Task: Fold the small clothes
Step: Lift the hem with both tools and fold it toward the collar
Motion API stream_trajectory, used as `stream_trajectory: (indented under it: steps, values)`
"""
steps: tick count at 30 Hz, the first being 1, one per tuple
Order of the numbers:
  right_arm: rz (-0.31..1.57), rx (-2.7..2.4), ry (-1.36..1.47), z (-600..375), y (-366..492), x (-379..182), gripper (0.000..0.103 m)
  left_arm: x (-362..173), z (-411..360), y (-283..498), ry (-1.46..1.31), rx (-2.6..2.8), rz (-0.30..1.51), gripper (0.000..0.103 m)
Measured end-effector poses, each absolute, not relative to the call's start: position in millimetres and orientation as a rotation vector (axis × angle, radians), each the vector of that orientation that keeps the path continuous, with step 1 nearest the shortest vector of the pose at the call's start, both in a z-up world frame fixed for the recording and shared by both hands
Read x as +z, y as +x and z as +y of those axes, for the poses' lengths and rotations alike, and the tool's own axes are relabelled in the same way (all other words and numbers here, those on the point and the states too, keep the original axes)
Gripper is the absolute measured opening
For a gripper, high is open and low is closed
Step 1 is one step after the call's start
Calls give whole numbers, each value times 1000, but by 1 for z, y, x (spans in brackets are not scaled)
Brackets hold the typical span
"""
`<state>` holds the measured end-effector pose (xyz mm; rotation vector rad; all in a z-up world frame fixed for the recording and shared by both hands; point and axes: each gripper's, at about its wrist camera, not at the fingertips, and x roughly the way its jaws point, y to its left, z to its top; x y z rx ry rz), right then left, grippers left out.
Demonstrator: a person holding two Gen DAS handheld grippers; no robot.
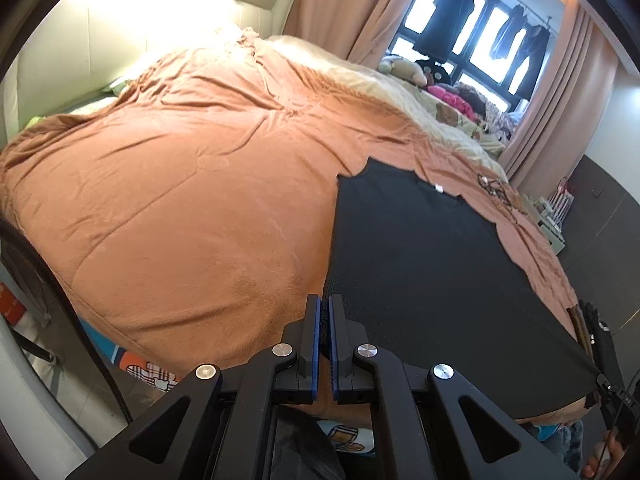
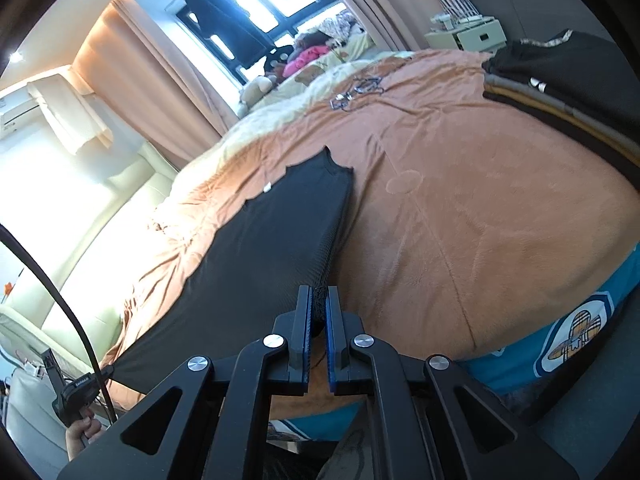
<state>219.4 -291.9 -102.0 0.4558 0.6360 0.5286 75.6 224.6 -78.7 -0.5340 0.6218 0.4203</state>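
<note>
Two grippers share one black garment [image 1: 420, 264], which lies spread flat on the orange bedspread [image 1: 180, 184] near the foot edge of the bed, its neckline and small white label pointing toward the far side. No fold shows in it, so the task looks to be at its start: the cloth is laid out and held by its near hem, and every fold is left to make. The left gripper [image 1: 325, 312] has its jaws clenched on the hem's left corner. The right gripper [image 2: 319, 304] pinches a bunched bit of the hem's right corner between its jaws. Both point forward along the garment's side edges, low over the bed's edge, with the hem drawn taut between them.
</note>
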Motion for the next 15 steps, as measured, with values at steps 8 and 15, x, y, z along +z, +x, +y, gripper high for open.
stream_trajectory:
  steps: [8, 15]
  values:
    - [561, 570, 458, -309, 198, -100, 2, -51, 205, 45, -509, 409, 551, 3]
    - [522, 587, 451, -321, 179, -107, 2, -43, 194, 12, -511, 402, 506, 3]
